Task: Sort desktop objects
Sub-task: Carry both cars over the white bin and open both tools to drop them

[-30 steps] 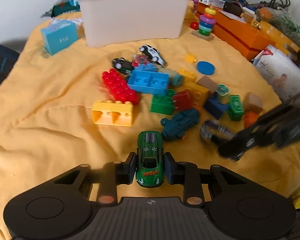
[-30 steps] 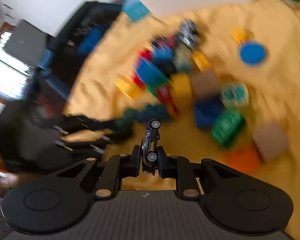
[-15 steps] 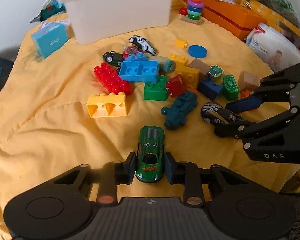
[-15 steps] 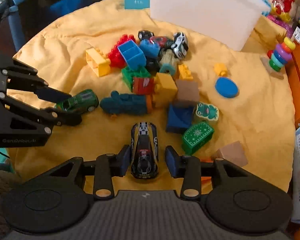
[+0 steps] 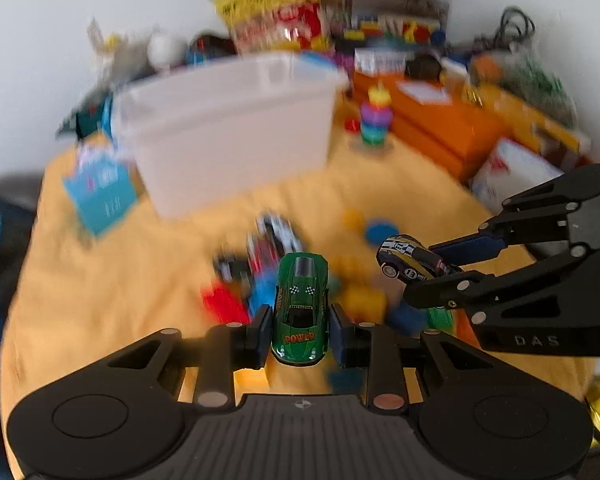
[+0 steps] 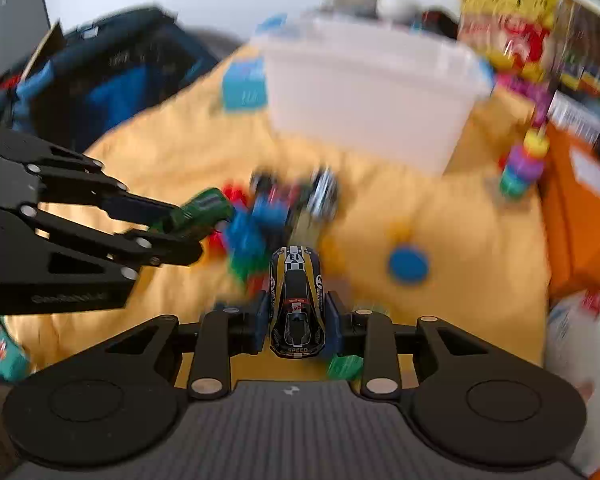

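My left gripper (image 5: 299, 336) is shut on a green toy car (image 5: 300, 306) and holds it above the yellow cloth (image 5: 112, 280). My right gripper (image 6: 298, 322) is shut on a black and yellow toy car (image 6: 296, 300), also lifted. Each gripper shows in the other's view: the right one with its car (image 5: 410, 262) at the right, the left one with the green car (image 6: 202, 212) at the left. A white plastic bin (image 5: 232, 132) stands at the back of the cloth, ahead of both grippers; it also shows in the right wrist view (image 6: 368, 96). A blurred pile of bricks and small cars (image 5: 256, 264) lies below.
A blue box (image 5: 100, 190) sits left of the bin. A ring-stacker toy (image 5: 376, 116) and orange boxes (image 5: 448, 128) stand at the right. A blue disc (image 6: 407, 264) lies on the cloth. A dark bag (image 6: 112, 76) is off the left edge.
Both grippers have lifted their cars off the cloth and moved forward toward the white bin. The right gripper has closed on the black and yellow car.
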